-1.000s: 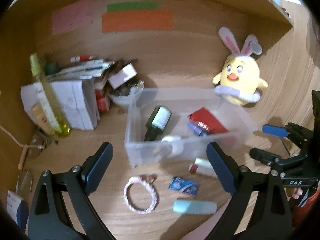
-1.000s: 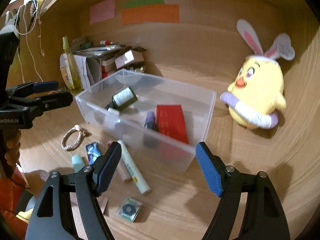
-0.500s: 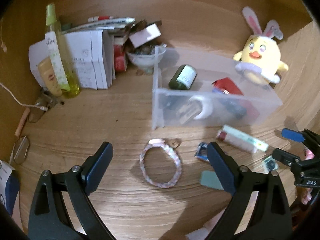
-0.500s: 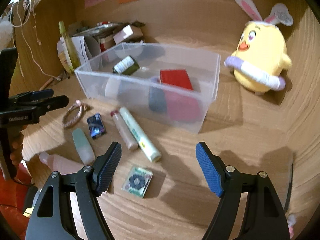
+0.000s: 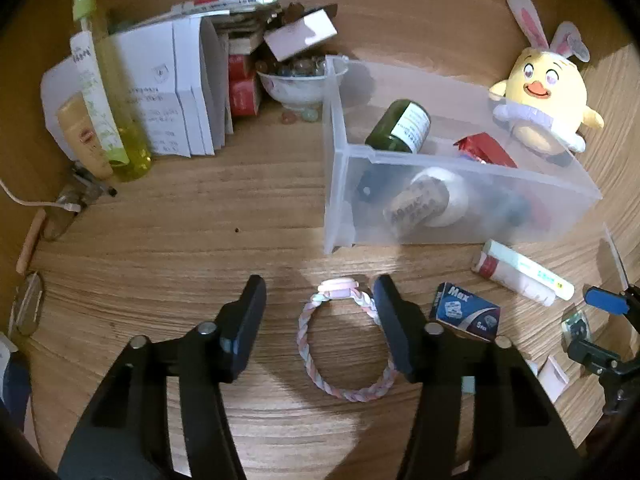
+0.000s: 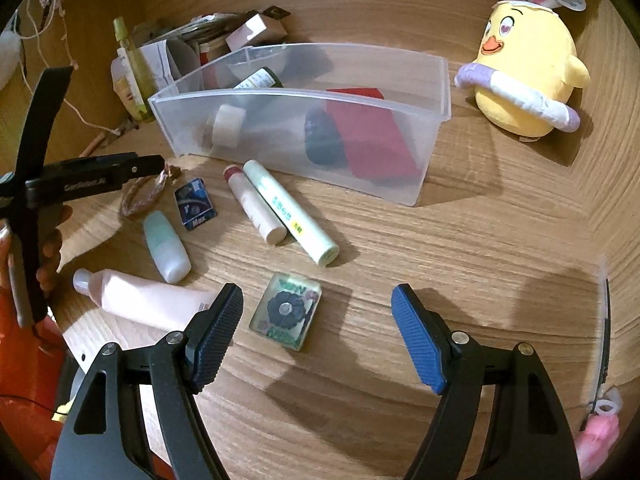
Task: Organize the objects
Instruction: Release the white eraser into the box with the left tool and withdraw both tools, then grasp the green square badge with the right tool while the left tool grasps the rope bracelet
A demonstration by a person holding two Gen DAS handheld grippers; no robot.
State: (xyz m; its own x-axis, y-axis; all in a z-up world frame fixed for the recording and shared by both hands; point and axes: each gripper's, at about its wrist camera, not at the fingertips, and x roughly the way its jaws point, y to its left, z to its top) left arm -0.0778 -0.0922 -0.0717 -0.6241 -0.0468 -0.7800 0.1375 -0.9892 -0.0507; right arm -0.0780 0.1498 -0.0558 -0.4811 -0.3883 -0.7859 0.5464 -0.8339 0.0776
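Low over the wooden tabletop (image 5: 248, 216), my left gripper (image 5: 320, 304) is closing around the braided bracelet (image 5: 344, 344), the loop between its jaws but not yet pinched. My right gripper (image 6: 318, 312) hangs spread above a small square tile (image 6: 286, 316). Beyond lie a pink bottle (image 6: 144, 300), two tubes (image 6: 276, 208), a blue Max box (image 5: 466, 312), then the clear plastic bin (image 5: 460, 208) and yellow chick plush (image 5: 544, 92).

Before your clear plastic bin (image 6: 432, 80), which holds a dark green labelled bottle (image 5: 398, 126) and a red packet (image 6: 370, 136), two tubes (image 6: 280, 204) lie side by side, a braided pastel bracelet (image 5: 344, 344) further left.
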